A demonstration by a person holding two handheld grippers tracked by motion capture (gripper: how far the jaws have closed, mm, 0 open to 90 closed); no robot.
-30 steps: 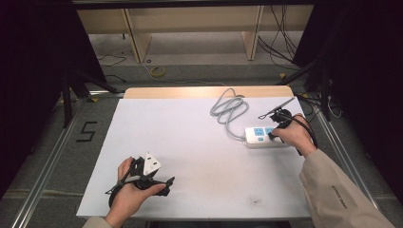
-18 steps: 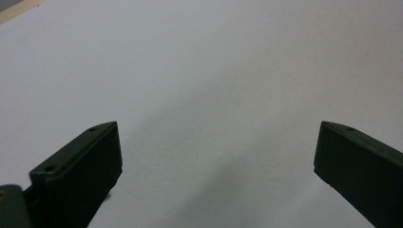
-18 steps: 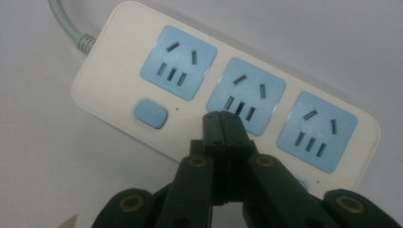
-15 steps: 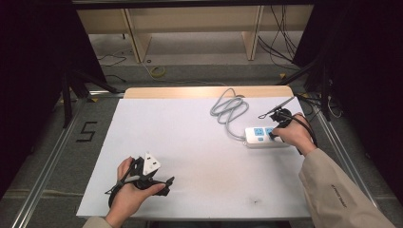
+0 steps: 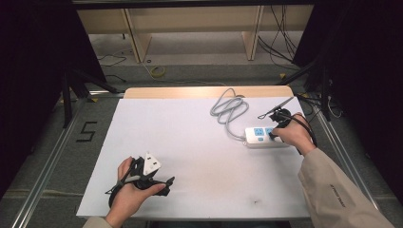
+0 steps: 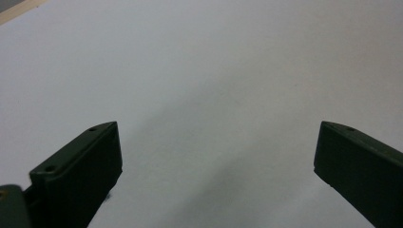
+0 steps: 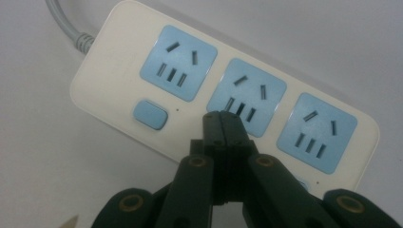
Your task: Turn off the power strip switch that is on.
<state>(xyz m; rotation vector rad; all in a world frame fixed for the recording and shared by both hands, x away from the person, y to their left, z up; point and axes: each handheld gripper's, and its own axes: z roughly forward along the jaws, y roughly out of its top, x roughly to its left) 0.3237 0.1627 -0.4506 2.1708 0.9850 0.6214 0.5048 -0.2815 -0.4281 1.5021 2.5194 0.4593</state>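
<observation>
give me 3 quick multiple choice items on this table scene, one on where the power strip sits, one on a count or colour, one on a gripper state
1. Where on the table is the power strip?
A. near the person's left hand
B. on the right side, by the right gripper
C. at the front edge

2. How many blue socket panels does it show?
A. one
B. two
C. three

3. How do the left gripper's jaws stand?
A. wide open, empty
B. shut on a plug
C. shut on the cord

Answers: 1 B, the high view shows it beside the right gripper. 2 C, the right gripper view shows three panels. 3 A, the left gripper has only bare table between its jaws.
</observation>
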